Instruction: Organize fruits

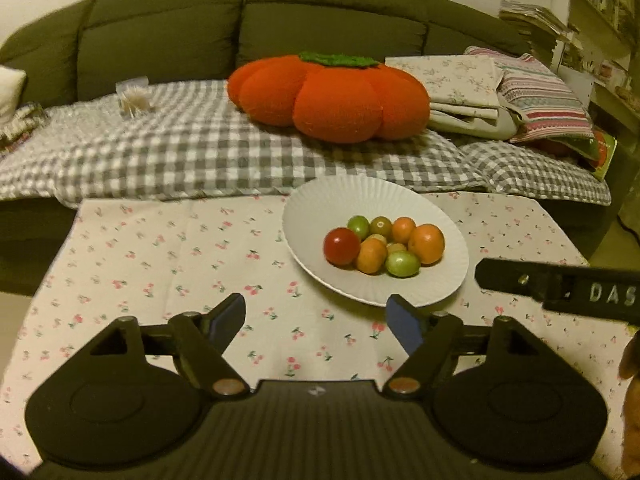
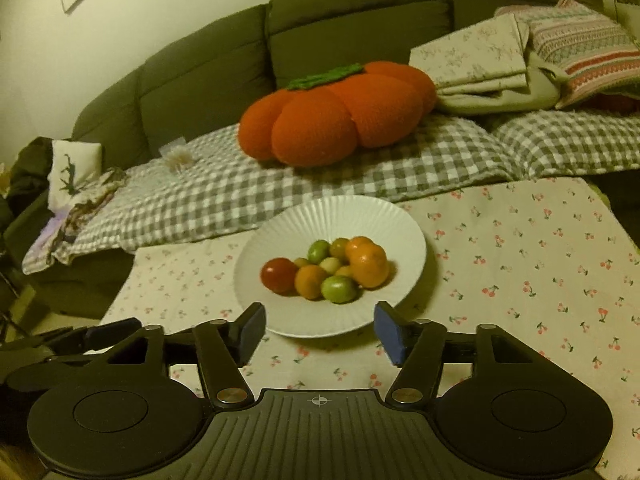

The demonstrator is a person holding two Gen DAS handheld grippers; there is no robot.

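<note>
Cherry-print cloth covers the surface, where small, smooth fruits (image 2: 328,270) heap mid-plate (image 2: 280,236); both tools (image 1: 316,320) (image 2: 320,330) gape apart, so pinch gently at each fruit's widest part.

White ribbed plate (image 1: 432,296); cherry-print tablecloth (image 1: 160,264); grey gingham blanket (image 1: 180,152)

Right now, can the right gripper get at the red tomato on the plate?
Probably yes. The right gripper is open and empty, the red tomato sits exposed at the pile's left edge on the white plate, nothing between.
</note>
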